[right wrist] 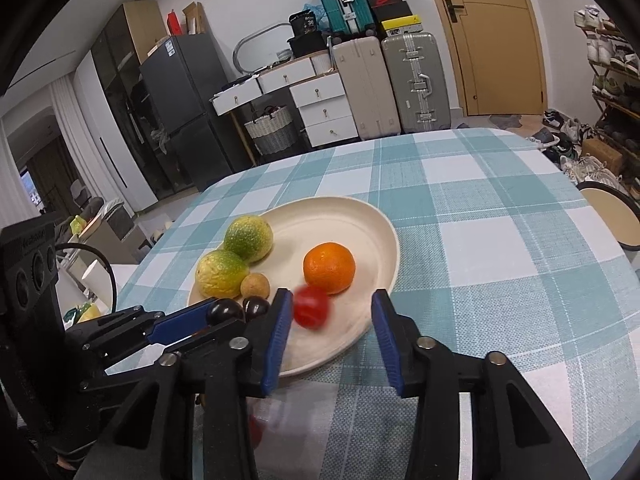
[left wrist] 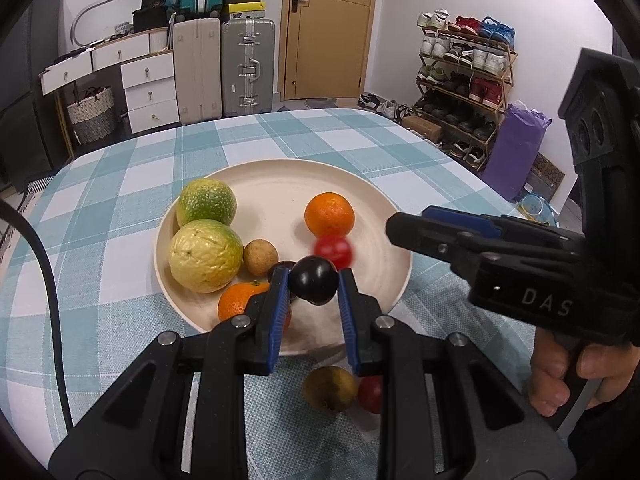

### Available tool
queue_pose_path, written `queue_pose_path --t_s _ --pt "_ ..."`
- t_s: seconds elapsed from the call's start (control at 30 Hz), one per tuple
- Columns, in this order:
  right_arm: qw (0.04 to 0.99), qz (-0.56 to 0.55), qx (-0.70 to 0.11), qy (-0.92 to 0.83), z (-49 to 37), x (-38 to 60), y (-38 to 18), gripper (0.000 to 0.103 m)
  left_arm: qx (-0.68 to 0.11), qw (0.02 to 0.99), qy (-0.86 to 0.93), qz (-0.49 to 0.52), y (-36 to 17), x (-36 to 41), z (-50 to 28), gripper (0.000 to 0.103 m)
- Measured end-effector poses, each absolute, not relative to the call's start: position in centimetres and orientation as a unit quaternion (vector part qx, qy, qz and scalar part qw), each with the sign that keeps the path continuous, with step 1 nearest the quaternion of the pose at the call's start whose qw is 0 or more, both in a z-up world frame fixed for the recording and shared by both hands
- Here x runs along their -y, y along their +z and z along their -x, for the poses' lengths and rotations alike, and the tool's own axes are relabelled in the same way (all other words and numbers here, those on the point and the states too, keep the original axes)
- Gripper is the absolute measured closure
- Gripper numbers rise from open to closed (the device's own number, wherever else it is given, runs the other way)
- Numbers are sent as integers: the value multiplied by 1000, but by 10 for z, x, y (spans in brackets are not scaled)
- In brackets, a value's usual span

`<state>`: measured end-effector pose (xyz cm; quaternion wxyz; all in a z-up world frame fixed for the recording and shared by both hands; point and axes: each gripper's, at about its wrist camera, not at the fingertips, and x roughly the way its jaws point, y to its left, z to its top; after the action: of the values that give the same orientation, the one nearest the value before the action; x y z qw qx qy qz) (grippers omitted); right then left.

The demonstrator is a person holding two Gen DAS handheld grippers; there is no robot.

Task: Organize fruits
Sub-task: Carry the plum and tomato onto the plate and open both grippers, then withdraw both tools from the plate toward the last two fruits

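Left gripper (left wrist: 313, 282): our blue pads close on a dark plum (left wrist: 313, 285), gripped at its two sides, held over the near part of the plate (left wrist: 372, 200). A second dark plum (right wrist: 256, 307) sits just behind the left finger, mostly hidden in the left view.

Right gripper (right wrist: 331, 316): jaws wide apart, holding nothing. A red tomato (right wrist: 312, 311) shows blurred between them, nearer the left pad, over the plate's near side; whether it rests on the plate we cannot tell.

On the plate: two green-yellow citrus (left wrist: 206, 255), (left wrist: 206, 201) touching each other at the left rim, a small brown longan (left wrist: 260, 257) just beside the nearer one, one orange (left wrist: 329, 214) right of centre, another orange (left wrist: 240, 300) at the near rim, partly behind our left finger. The plate's far and right portions lie bare, with open room to set fruit. The fruits are all near round; no long axis to note.

Off the plate, on the cloth below the left gripper: a brownish-green fruit (left wrist: 329, 388) touching a second red tomato (left wrist: 370, 394), both near the plate's near rim.

Surface: table (right wrist: 500, 240) under teal-and-white checked cloth, wide bare stretch to the right of the plate. Room beyond: suitcases (left wrist: 248, 68), drawers (left wrist: 150, 88), door (left wrist: 330, 28), shoe rack (left wrist: 464, 80), fridge (right wrist: 180, 92)
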<state>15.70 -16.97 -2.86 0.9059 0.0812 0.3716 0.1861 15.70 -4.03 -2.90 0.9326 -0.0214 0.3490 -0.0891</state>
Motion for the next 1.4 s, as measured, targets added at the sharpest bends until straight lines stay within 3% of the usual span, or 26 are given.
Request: queue_pose_path --t_s 0.07,0.13,0.27,0.37,0.5,0.57,0.97,1.4 --pt "906 -80 -370 187 -154 172 -25 50 -353 932 -83 18 -27 38 -156 81" --pt "909 -70 -368 183 -149 174 -20 39 -349 934 -73 14 -24 36 -152 77" --pt "917 -66 -350 179 -133 181 -11 12 -337 939 -61 23 -15 28 -137 42" --pt "919 -62 -348 174 -123 186 -5 2 -331 942 -46 27 -11 20 -123 19" --pt "917 -53 -355 176 -113 189 -4 0 -329 943 -40 35 -5 9 -103 15" --pt "916 -44 -357 175 -108 189 -4 0 -326 944 -31 34 -2 6 -94 2" --pt "905 -19 -386 179 -85 178 -16 0 -314 949 -21 24 2 1 -51 1" --pt "885 14 -421 197 -77 158 -39 0 -342 939 -20 24 -21 4 -59 1"
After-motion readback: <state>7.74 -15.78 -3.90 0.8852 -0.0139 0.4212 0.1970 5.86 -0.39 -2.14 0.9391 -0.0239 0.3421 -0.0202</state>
